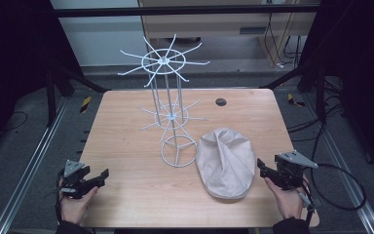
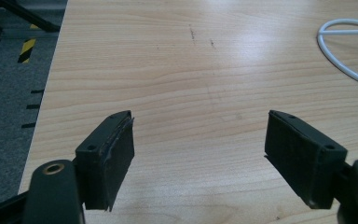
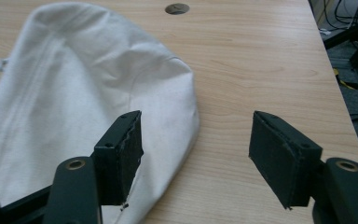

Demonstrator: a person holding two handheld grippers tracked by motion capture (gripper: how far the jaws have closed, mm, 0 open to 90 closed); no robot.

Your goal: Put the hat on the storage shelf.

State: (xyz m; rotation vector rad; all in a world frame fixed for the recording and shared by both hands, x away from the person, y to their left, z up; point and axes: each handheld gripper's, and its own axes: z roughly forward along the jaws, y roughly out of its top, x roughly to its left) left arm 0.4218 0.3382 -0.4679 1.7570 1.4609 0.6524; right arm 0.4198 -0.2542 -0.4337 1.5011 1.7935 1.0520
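Note:
A beige flat cap (image 1: pixel 225 162) lies on the wooden table (image 1: pixel 126 141), right of the white wire rack (image 1: pixel 168 102), whose round base (image 1: pixel 178 151) stands beside it. My right gripper (image 1: pixel 262 166) hovers at the cap's right edge, held in a hand; in the right gripper view its jaws stand open (image 3: pixel 196 154), the left jaw over the cap (image 3: pixel 74 102), nothing pressed between them. My left gripper (image 1: pixel 100 176) rests near the table's front left corner, open (image 2: pixel 200 154) over bare wood, with the rack base ring (image 2: pixel 342 51) far off.
The rack has two tiers of radiating wire arms, the upper (image 1: pixel 163 61) reaching high over the table's far half. A dark round grommet hole (image 1: pixel 220 102) sits at the back right. Cables (image 1: pixel 341 190) trail off the right edge. Floor rails flank both sides.

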